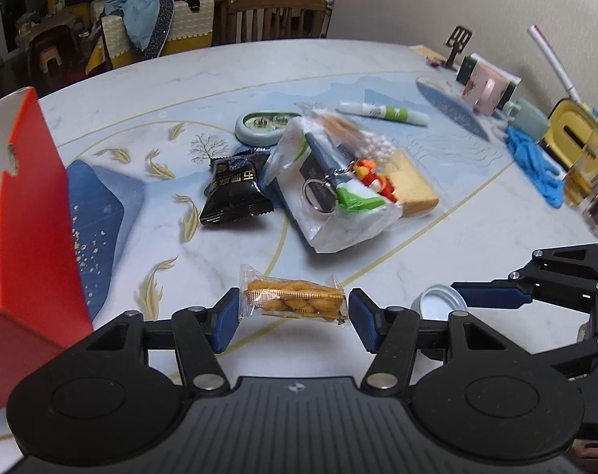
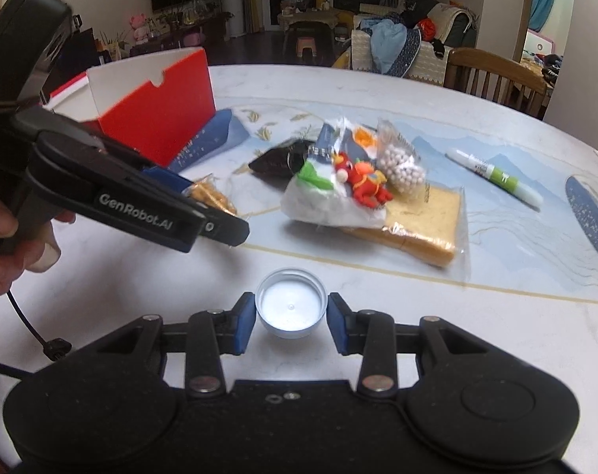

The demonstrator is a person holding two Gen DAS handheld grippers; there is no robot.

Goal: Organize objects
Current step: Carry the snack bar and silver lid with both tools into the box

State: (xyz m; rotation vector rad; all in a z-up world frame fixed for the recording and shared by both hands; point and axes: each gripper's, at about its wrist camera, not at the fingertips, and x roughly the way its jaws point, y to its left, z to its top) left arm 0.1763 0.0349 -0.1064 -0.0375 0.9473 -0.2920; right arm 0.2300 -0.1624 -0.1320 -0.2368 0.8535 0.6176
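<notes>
- L gripper (image 1: 293, 318): jaws wide apart, w/ the snack pack (image 1: 293, 296) lying between the blue pads. Left pad at the wrapper's edge, right pad just off the other end; can't tell if either really touches. Nothing clamped.
- Snack pack: clear wrapper, golden twists inside, flat on the table (image 1: 476, 229), just nearer the camera than the white bag (image 1: 350, 221).
- R gripper (image 2: 291, 318): jaws open, the cap (image 2: 291, 306) sits between the pads w/ a small gap each side. No grip on it.
- Cap: silver-white, open side up, on the table, nearer than the white bag and right of the snack pack.
- White bag: mid-table pile w/ a red toy (image 2: 364, 185), key ring (image 1: 318, 193), bead packet (image 2: 401, 166) on top.
- Sponge (image 2: 429, 225), wrapped, touching the bag's right side, partly under it.
- Black packet (image 1: 237, 189) just left of the bag; oval tin (image 1: 265, 126) beyond it.
- Marker (image 1: 385, 112) beyond-right of the bag, apart.
- Red box (image 2: 156, 114), open, well left of the bag.
</notes>
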